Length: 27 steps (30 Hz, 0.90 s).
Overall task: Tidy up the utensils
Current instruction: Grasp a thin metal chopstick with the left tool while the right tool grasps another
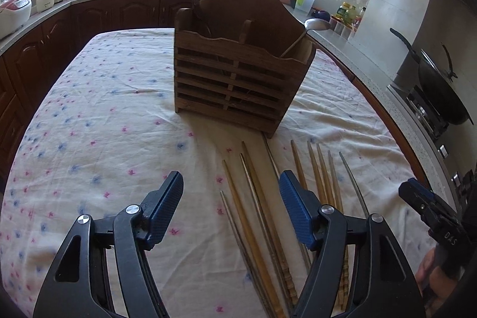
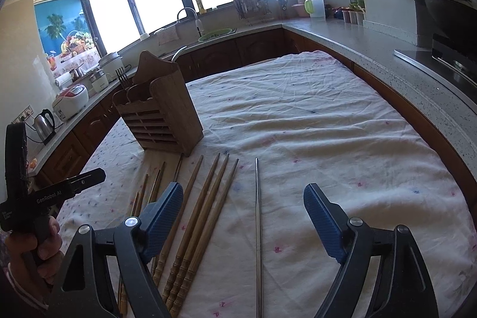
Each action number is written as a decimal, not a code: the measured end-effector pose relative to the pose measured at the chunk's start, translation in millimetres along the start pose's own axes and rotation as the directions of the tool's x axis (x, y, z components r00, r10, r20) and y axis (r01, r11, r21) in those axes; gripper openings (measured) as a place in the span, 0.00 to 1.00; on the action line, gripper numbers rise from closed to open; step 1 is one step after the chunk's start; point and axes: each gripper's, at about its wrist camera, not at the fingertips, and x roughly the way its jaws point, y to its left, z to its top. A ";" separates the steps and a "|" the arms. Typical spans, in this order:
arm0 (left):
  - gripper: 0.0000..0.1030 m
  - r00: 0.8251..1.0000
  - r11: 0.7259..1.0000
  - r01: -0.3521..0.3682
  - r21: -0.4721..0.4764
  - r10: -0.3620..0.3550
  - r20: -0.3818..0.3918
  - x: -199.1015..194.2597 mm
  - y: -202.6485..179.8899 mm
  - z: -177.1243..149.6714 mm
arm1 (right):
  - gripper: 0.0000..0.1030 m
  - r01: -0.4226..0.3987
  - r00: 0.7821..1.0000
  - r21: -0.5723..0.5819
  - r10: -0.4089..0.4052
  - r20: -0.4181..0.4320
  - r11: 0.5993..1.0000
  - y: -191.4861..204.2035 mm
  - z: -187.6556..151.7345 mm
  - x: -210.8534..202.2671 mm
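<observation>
A brown wooden utensil holder (image 1: 235, 79) stands upright on the floral tablecloth; it also shows in the right wrist view (image 2: 162, 115). A metal ladle (image 1: 316, 25) and dark-handled utensils stick out of it. Several wooden and metal chopsticks (image 1: 256, 213) lie in a row on the cloth in front of the holder. My left gripper (image 1: 231, 187) is open and empty, hovering above them. My right gripper (image 2: 243, 198) is open and empty above wooden chopsticks (image 2: 205, 216) and a single metal chopstick (image 2: 258, 228).
The table (image 2: 328, 121) is ringed by kitchen counters. A wok (image 1: 441, 91) sits on the stove at the right. Rice cookers (image 1: 12, 11) and a kettle (image 2: 44, 124) stand on the left counter. A sink with a green basin (image 2: 213, 35) is at the back.
</observation>
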 end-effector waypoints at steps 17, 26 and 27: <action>0.23 0.976 0.990 0.019 0.139 0.012 -0.216 102.4 -57.4 32.0 | 0.30 0.040 0.981 -0.052 -0.049 -0.188 0.998 -12.9 10.6 74.6; 0.12 0.976 0.957 -0.064 0.283 0.119 -0.180 104.4 -75.2 25.1 | 0.16 0.091 0.965 -0.213 -0.139 -0.223 0.973 5.0 13.4 108.5; 0.08 0.977 0.957 -0.063 0.283 0.118 -0.180 102.8 -74.0 24.8 | 0.11 0.088 0.965 -0.220 -0.138 -0.222 0.971 6.5 13.6 109.9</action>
